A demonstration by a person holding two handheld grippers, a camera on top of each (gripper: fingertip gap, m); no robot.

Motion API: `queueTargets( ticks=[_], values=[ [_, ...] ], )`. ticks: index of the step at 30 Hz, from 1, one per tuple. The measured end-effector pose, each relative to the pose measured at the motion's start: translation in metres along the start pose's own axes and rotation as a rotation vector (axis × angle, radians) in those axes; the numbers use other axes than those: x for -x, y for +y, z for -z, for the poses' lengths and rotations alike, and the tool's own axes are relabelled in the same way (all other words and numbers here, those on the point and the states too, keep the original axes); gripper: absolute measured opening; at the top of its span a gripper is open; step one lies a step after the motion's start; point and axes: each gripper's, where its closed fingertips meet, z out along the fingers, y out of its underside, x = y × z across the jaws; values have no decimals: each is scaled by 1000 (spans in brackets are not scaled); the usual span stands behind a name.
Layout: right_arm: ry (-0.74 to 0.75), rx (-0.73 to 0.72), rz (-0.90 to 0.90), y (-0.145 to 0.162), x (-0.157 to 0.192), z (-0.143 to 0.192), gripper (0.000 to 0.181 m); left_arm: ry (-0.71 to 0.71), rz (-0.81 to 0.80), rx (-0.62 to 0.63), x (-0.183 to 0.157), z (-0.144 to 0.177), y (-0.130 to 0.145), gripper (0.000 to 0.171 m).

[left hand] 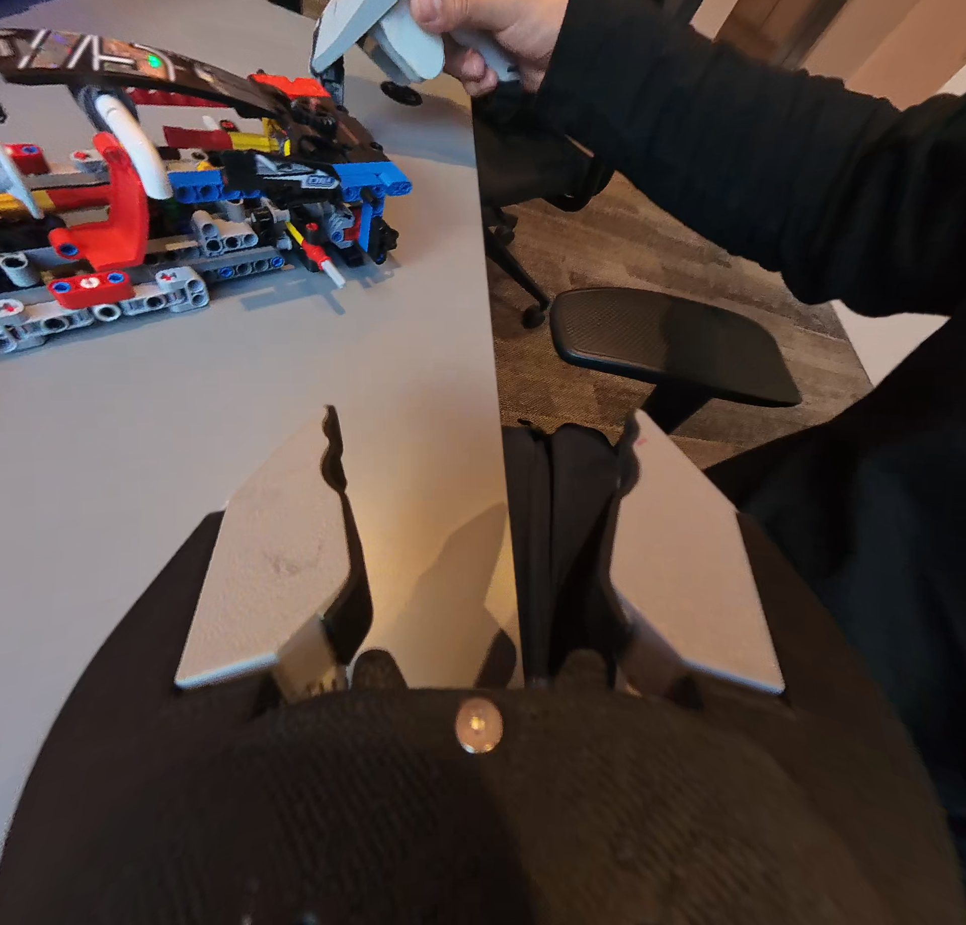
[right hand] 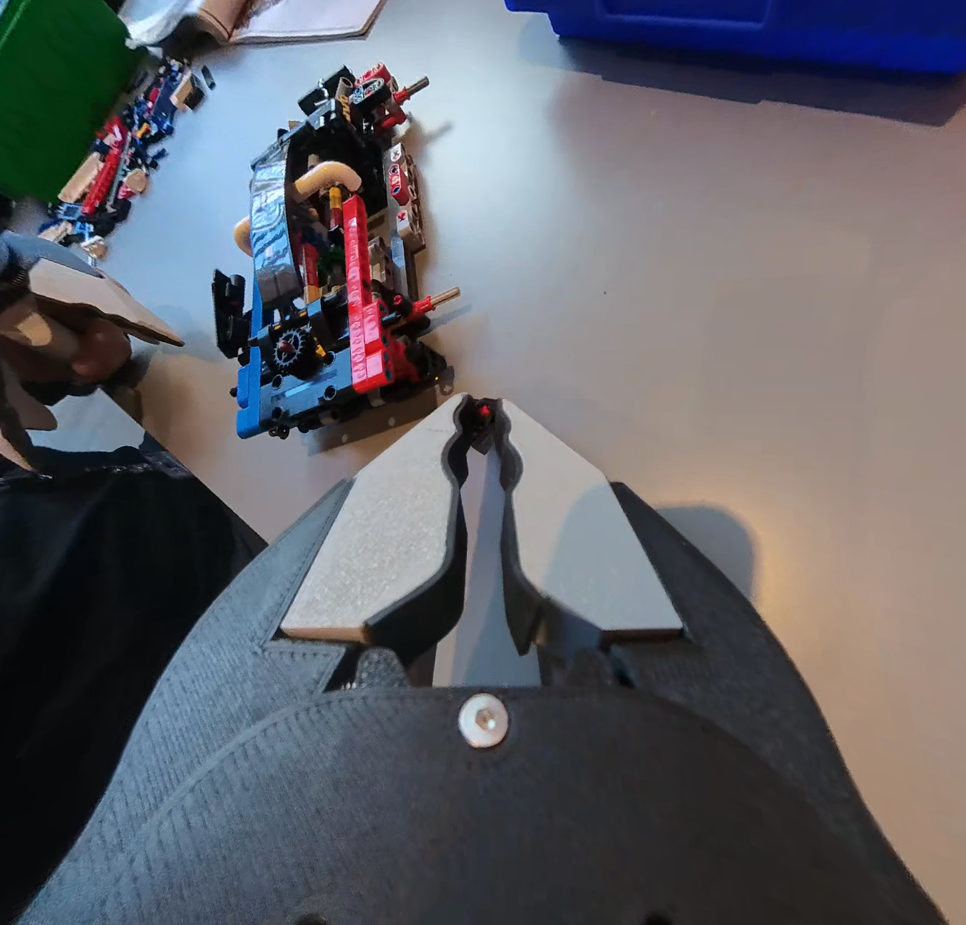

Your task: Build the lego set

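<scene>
Lego car chassis [right hand: 334, 267] lies on the grey table [right hand: 679, 325], at 11 o'clock from the right gripper [right hand: 482, 419] in the right wrist view. Its blue beam end and red beam end face that gripper, with a black gear between them. Right gripper fingers are nearly together at the tips, pinching a small black piece with a red centre [right hand: 483, 414]; the tips sit just beside the model's red corner, not visibly touching it. Left gripper [left hand: 478, 429] has its fingers spread wide with nothing between them, straddling the table edge [left hand: 491, 377], at 5 o'clock from the model in the left wrist view. A loose black wheel [left hand: 401, 93] rests on the table at 12 o'clock from the model's blue end. Loose parts [right hand: 115, 168] lie at 10 o'clock, beside a green bin [right hand: 52, 74]. An open instruction booklet [right hand: 292, 0] sits at 12 o'clock, a blue bin [right hand: 758, 6] at 1 o'clock.
</scene>
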Motion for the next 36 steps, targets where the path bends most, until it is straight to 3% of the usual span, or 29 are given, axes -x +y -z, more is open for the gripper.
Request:
queueTargets(
  ticks=[6,18,27,36],
  values=[
    [29,152,54,-5,-4,-5,4,7,18,2,5,9,3,95],
    [17,427,84,-16,3,-27,4,-24,54,1,17,27,10,95],
    [41,767,108,-23,19,-20,4,9,86,-25,18,33,9,90],
    [62,892,158,-40,24,-29,4,4,75,-13,17,33,11,89]
  ],
)
